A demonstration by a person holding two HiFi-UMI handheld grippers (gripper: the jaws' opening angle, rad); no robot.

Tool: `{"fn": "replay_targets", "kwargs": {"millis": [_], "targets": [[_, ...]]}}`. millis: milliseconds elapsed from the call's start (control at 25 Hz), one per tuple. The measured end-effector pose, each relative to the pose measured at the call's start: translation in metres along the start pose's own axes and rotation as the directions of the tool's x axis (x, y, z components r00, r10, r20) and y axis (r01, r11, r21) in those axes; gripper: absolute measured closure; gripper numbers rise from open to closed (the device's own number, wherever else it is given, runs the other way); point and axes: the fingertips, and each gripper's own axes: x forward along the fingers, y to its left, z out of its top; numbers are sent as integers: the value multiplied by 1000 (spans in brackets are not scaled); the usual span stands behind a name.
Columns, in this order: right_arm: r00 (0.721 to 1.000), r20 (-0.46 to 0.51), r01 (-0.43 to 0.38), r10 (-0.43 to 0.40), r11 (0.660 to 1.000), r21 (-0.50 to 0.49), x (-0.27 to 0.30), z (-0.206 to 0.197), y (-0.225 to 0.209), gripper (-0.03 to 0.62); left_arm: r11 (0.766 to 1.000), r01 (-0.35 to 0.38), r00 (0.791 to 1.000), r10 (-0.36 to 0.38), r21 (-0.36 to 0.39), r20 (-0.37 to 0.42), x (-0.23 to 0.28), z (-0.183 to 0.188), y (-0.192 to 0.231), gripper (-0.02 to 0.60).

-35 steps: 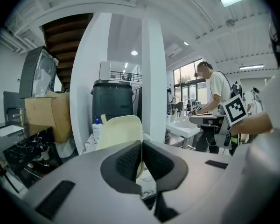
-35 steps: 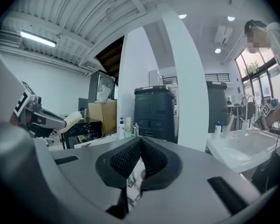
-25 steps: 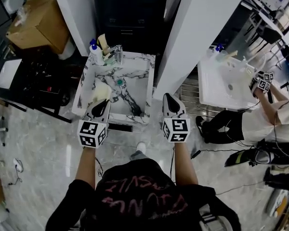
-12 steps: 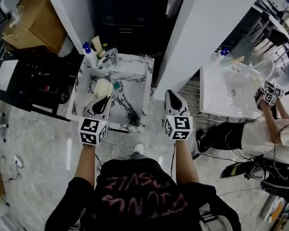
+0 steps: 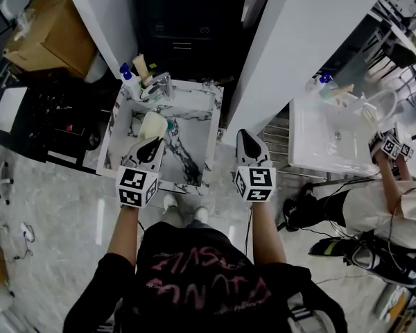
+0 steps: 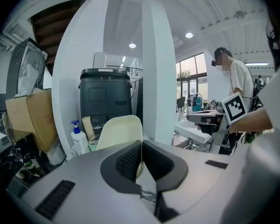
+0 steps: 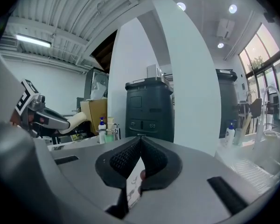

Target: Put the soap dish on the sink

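My left gripper (image 5: pixel 150 144) is shut on the near edge of the cream soap dish (image 5: pixel 153 124) and holds it over the basin of the marble sink (image 5: pixel 197 109). In the left gripper view the dish (image 6: pixel 115 132) stands upright out of the closed jaws (image 6: pixel 141 144). To the right of the sink, over the floor, my right gripper (image 5: pixel 245 139) is shut with nothing in it; its pads meet (image 7: pixel 140 149). A chrome faucet (image 5: pixel 162 85) stands at the sink's back rim.
A blue-pump soap bottle (image 5: pixel 127 75) and a cream tube stand at the sink's back left. A black bin (image 5: pixel 187 19) sits behind it, white pillars (image 5: pixel 312 47) flank it, and a cardboard box (image 5: pixel 45 30) is far left. Another person (image 5: pixel 395 200) works at a white sink (image 5: pixel 326 141).
My left gripper has carried the soap dish forward, further over the basin. The right gripper has stayed beside the sink. The person at the right has shifted.
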Motion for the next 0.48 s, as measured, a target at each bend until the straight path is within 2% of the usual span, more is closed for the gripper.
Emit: {"fn": "replay_targets", "kwargs": {"millis": [480], "targets": [[998, -10, 65, -65, 998, 15, 23, 9, -5, 585, 995, 89, 996, -88, 41, -12, 34, 13, 17, 557]]}}
